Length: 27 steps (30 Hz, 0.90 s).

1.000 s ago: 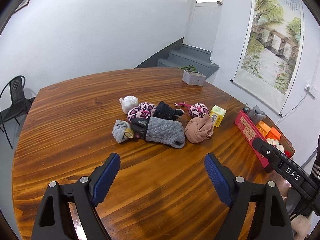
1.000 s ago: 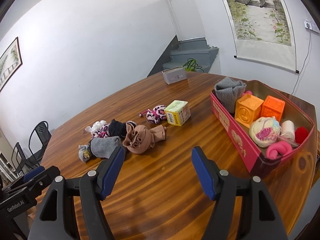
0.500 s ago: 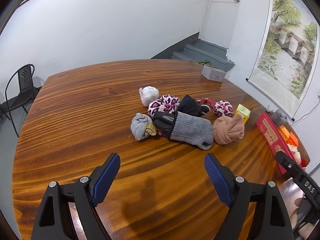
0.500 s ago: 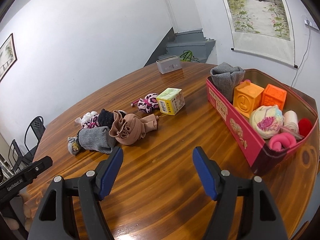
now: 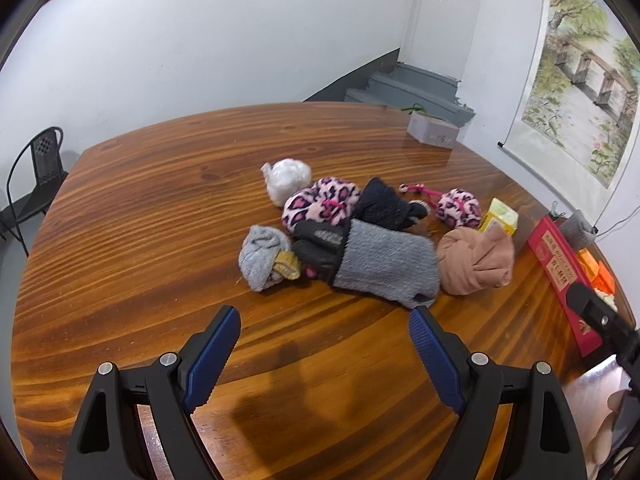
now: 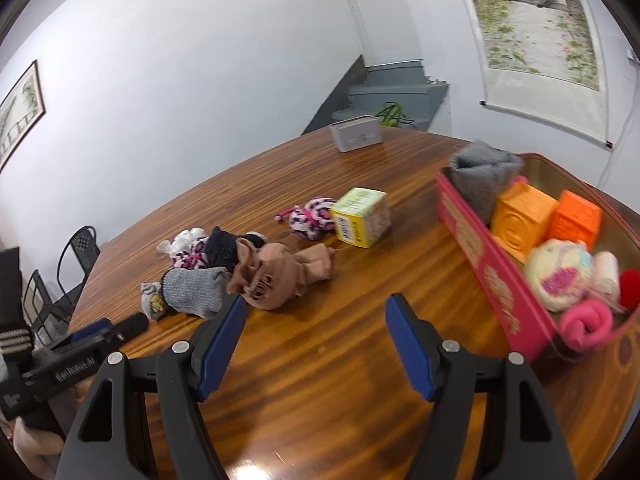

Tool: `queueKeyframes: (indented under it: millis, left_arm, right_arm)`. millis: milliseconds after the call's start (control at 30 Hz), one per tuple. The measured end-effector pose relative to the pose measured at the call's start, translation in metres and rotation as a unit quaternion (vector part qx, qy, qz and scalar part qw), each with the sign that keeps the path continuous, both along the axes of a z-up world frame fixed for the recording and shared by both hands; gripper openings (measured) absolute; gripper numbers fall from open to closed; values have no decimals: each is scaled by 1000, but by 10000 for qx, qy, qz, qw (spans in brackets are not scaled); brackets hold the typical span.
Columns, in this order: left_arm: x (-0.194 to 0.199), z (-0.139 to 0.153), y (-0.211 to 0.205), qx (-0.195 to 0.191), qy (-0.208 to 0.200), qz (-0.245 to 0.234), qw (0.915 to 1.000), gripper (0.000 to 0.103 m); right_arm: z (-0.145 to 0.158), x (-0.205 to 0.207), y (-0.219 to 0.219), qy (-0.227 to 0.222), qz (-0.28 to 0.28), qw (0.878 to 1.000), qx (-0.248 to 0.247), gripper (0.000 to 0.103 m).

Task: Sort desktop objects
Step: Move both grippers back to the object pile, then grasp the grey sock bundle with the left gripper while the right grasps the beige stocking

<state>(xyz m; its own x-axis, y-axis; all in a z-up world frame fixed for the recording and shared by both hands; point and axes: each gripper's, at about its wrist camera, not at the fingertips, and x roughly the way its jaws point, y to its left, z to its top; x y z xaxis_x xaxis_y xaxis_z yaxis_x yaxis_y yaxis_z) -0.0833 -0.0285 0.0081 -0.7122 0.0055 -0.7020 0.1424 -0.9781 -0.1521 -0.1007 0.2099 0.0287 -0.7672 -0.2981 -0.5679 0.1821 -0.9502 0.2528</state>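
A heap of soft items lies mid-table: a grey and black glove (image 5: 376,264), a grey rolled sock (image 5: 264,256), a pink leopard roll (image 5: 316,204), a white bag (image 5: 286,176), a dark glove (image 5: 384,204), a tan bundle (image 5: 476,260) and a yellow box (image 5: 500,220). My left gripper (image 5: 324,340) hangs open just short of the grey glove, nothing between its fingers. My right gripper (image 6: 316,328) is open over bare wood, its left finger near the tan bundle (image 6: 272,276). The red tin (image 6: 496,276) at right holds orange cubes, a grey sock and balls.
The round wooden table (image 5: 160,200) carries a small grey box (image 6: 356,134) at its far edge. A black chair (image 5: 36,176) stands at the left. A scroll painting (image 5: 580,72) hangs on the right wall, with grey stairs behind. The other gripper shows at each view's edge.
Both grippers have drifted closer to the heap, which now looks larger in the left view. The right view has swung toward the tan bundle. Jaw widths are unchanged.
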Motion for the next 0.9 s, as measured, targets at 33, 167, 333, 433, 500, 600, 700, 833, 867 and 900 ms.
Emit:
queueKeyframes:
  millis: [33, 167, 333, 433, 500, 600, 700, 833, 867, 900]
  left_arm:
    - [-1, -1, -2, 15, -16, 12, 10000, 88]
    - [-2, -2, -8, 46, -22, 37, 10000, 88]
    - [-4, 0, -24, 69, 23, 132, 9999, 88]
    - [-7, 2, -36, 36, 45, 129, 9999, 88]
    - [-9, 2, -43, 13, 68, 144, 9999, 88]
    - [-13, -1, -51, 28, 51, 157, 9999, 88]
    - [-19, -8, -54, 8, 1, 127, 9999, 88]
    - [-30, -17, -54, -96, -92, 81, 9999, 88]
    - [-33, -18, -53, -110, -97, 65, 9999, 88]
    - [-36, -19, -53, -124, -102, 50, 9999, 88]
  right_arm:
    - [0, -3, -4, -17, 67, 10000, 3, 76]
    - [-1, -20, -27, -70, 333, 9993, 162, 76]
    - [-9, -49, -49, -313, 422, 9978, 402, 76]
    - [-16, -65, -59, -418, 357, 9970, 538, 76]
    - [-22, -72, -62, -493, 300, 9965, 607, 76]
    - [-31, -83, -67, -594, 243, 9955, 699, 76]
    - [-37, -91, -72, -640, 241, 9943, 819, 76]
    - [-45, -101, -75, -778, 285, 9926, 890, 75]
    - [-46, -102, -74, -806, 321, 9925, 858, 68]
    - [-47, -102, -74, -841, 371, 9923, 827, 61]
